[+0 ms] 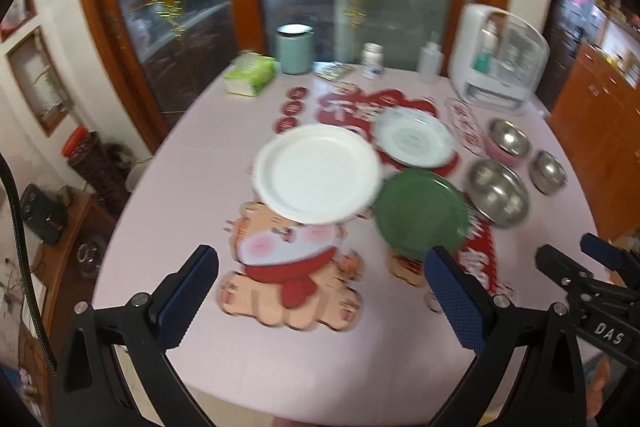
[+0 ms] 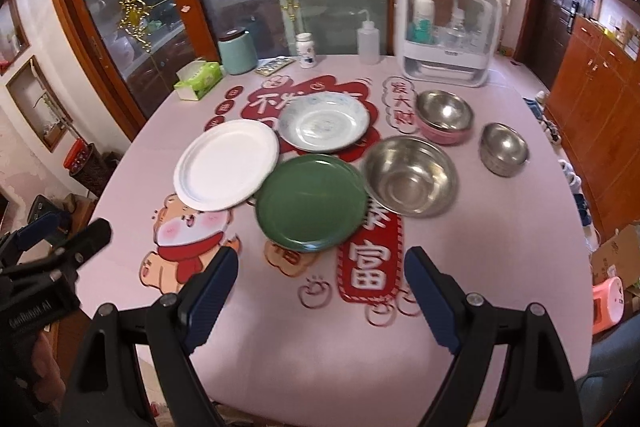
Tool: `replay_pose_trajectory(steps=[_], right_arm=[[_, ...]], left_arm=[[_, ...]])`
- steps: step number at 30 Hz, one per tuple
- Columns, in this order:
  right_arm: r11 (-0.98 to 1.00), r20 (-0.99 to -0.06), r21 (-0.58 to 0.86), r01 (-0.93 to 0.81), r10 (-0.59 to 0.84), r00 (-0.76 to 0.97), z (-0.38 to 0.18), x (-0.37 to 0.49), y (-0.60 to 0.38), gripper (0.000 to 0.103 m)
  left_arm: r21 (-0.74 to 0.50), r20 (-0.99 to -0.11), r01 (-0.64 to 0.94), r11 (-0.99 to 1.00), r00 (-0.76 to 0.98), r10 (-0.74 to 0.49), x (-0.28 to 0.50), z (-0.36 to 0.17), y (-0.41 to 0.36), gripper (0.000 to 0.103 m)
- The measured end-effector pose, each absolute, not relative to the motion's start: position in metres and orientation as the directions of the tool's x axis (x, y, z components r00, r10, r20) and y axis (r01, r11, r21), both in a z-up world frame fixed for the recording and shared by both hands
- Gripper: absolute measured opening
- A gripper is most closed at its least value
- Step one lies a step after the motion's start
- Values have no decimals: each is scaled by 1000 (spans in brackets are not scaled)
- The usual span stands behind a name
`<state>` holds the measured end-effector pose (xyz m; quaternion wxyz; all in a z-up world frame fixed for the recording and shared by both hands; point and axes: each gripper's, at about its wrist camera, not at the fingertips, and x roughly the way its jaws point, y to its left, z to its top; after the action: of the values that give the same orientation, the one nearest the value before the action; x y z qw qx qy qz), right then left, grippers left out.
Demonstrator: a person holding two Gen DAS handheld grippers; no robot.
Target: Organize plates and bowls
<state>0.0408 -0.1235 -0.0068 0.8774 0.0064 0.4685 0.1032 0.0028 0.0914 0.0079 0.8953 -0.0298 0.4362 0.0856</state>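
Note:
A white plate point(image 1: 318, 173) point(image 2: 227, 163), a green plate point(image 1: 420, 211) point(image 2: 311, 202) and a blue-patterned white plate point(image 1: 414, 137) point(image 2: 324, 123) lie on the pink table. A large steel bowl point(image 1: 498, 193) point(image 2: 410, 175), a steel bowl in a pink one point(image 1: 509, 138) point(image 2: 443, 115) and a small steel bowl point(image 1: 550, 171) point(image 2: 504, 147) stand to their right. My left gripper point(image 1: 322, 291) is open and empty above the near table, before the white plate. My right gripper point(image 2: 320, 291) is open and empty, before the green plate.
At the table's far edge stand a tissue box point(image 2: 199, 79), a teal canister point(image 2: 237, 51), a pill bottle point(image 2: 306, 49), a squeeze bottle point(image 2: 368, 41) and a white storage case point(image 2: 446, 27). Red stickers cover the tabletop point(image 2: 500, 247). Glass doors stand behind; wooden cabinets at right.

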Motion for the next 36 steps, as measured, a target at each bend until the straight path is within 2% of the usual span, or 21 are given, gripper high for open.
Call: replay_pose_trajectory(steps=[6, 12, 14, 16, 19, 23, 27, 36], right_arm=[[961, -816, 142, -236, 249, 522, -6, 85, -75, 85], [943, -833, 172, -283, 293, 469, -29, 162, -28, 84], [935, -856, 199, -294, 312, 412, -51, 195, -13, 79], [929, -882, 240, -281, 330, 337, -78, 223, -4, 64], [930, -910, 279, -241, 336, 242, -118, 257, 5, 55], [928, -921, 316, -196, 350, 173, -156, 283, 5, 54], [925, -922, 346, -155, 366, 128, -180, 299, 5, 53], [937, -939, 325, -124, 335, 72, -211, 315, 8, 48]], left_arm=[[89, -735, -250, 964, 637, 233, 35, 15, 166, 102], [106, -738, -237, 966, 632, 236, 105, -4, 226, 102], [85, -771, -202, 976, 607, 193, 134, -23, 239, 102], [65, -808, -164, 984, 570, 149, 164, -48, 250, 102], [57, -854, -111, 992, 509, 106, 198, -88, 259, 102], [17, -904, -80, 997, 425, 50, 226, -136, 258, 101], [-76, -940, -90, 993, 339, -41, 252, -178, 271, 98], [-233, -953, -145, 962, 231, -196, 277, -226, 290, 92]])
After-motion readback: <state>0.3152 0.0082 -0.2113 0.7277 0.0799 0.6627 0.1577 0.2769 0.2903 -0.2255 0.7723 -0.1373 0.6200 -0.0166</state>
